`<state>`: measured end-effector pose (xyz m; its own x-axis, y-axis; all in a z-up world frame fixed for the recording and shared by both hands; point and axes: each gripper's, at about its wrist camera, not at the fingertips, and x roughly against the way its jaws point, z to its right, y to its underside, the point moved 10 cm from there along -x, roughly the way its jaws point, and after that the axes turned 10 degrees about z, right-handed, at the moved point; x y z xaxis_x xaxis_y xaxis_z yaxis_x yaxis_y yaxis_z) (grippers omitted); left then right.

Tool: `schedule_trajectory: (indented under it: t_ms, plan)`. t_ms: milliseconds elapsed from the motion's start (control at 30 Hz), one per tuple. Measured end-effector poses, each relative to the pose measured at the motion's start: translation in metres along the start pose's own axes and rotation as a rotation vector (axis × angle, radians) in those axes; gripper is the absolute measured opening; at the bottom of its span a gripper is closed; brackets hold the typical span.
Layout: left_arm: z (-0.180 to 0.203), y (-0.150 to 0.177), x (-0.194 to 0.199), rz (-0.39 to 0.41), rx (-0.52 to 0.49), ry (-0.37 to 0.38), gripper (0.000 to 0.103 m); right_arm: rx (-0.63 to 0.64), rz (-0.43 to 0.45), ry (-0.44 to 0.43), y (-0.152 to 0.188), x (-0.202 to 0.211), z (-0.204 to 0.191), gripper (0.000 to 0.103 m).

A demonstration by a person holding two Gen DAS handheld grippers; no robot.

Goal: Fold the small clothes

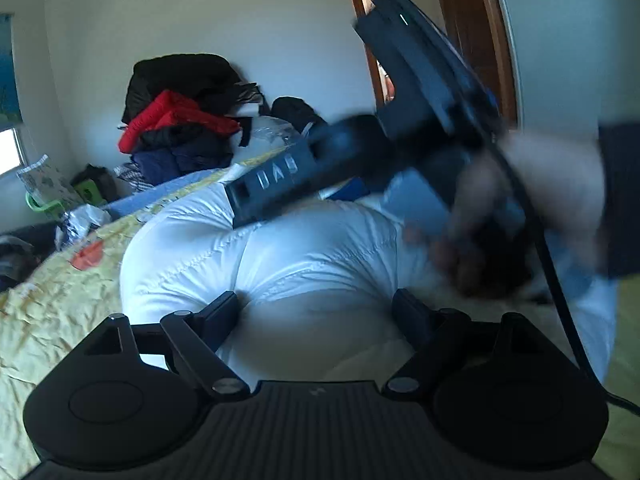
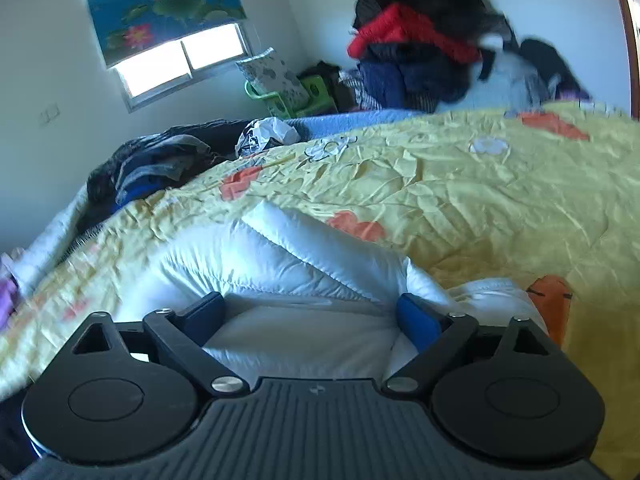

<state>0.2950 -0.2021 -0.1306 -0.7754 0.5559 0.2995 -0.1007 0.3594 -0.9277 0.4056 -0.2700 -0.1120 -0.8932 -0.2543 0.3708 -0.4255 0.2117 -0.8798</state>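
Yellow quilt (image 2: pixel 480 200) covered the bed, w/ a clothes pile (image 1: pixel 176 120) by the far wall. White jacket (image 1: pixel 280 248) lay puffed on the quilt. Left gripper (image 1: pixel 316 308) pointed down at it, jaws wide, nothing clamped. Right gripper (image 2: pixel 312 312) also tilted down over the jacket, jaws spread, fabric betw. them but pads not pressing. In left view the right gripper crossed above the jacket, its hand (image 1: pixel 532 200) blurred; jacket's right side hidden behind it
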Motion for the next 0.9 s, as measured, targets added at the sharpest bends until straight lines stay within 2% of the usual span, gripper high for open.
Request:
schedule_trajectory:
  t_ms: [267, 533, 900]
  plan:
    - [-0.003, 0.006, -0.008, 0.010, 0.080, 0.013, 0.084, 0.013, -0.082, 0.033, 0.016, -0.028, 0.006, 0.098]
    - [-0.001, 0.011, -0.014, 0.022, 0.119, 0.018, 0.087, 0.008, -0.092, 0.033, 0.020, -0.035, 0.008, 0.099]
    - [0.000, 0.014, -0.018, -0.028, 0.138, 0.022, 0.087, 0.105, -0.134, 0.090, 0.024, -0.045, 0.002, 0.099]
